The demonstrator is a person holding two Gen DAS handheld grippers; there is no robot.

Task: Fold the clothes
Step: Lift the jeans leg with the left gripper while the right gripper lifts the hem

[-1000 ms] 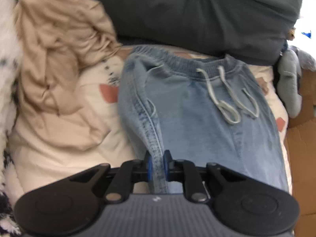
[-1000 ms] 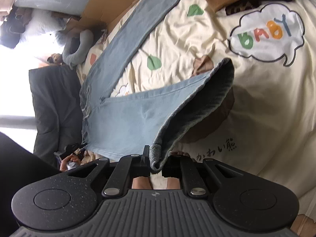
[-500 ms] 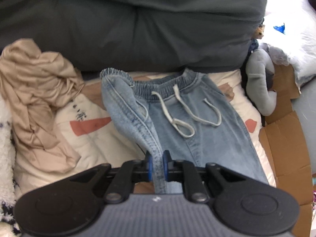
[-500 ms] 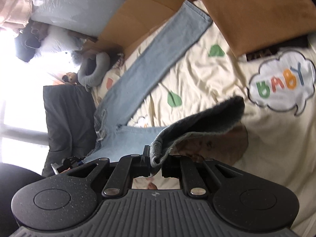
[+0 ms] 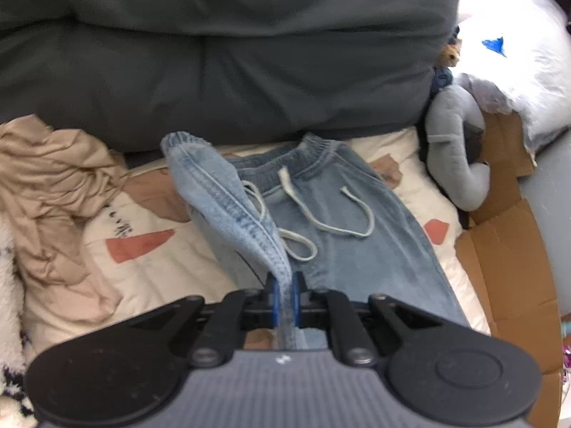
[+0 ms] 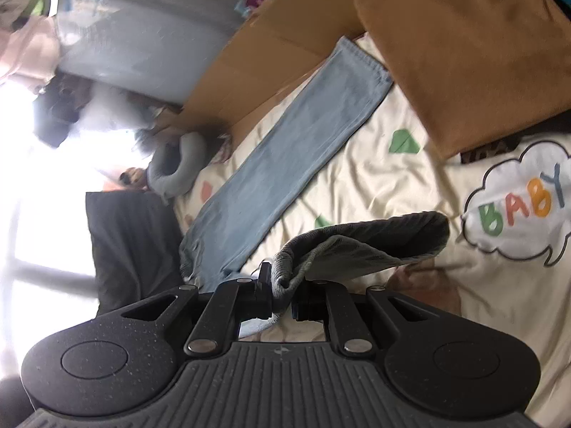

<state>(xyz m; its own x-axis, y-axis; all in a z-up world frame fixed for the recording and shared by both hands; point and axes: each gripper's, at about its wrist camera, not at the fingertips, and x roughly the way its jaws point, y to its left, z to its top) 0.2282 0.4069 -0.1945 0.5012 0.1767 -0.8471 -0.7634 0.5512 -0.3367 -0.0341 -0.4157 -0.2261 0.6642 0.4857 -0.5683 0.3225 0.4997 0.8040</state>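
Your left claw (image 5: 283, 290) pinches the side seam of the denim joggers (image 5: 342, 228) near the waistband; your right claw (image 6: 285, 290) grips the near leg's hem. Carry both evenly across so that leg lands squarely on the other leg (image 6: 285, 153), flat on the bed (image 6: 410, 185).

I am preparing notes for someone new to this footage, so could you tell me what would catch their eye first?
First, the light blue jeans with a white drawstring, spread across the cream printed blanket; both grippers are clamped on them. The left gripper lifts the side seam near the waistband, and the right gripper lifts one leg's hem while the other leg lies flat. Next, the colourful BABY cloud print at the right of the right wrist view.
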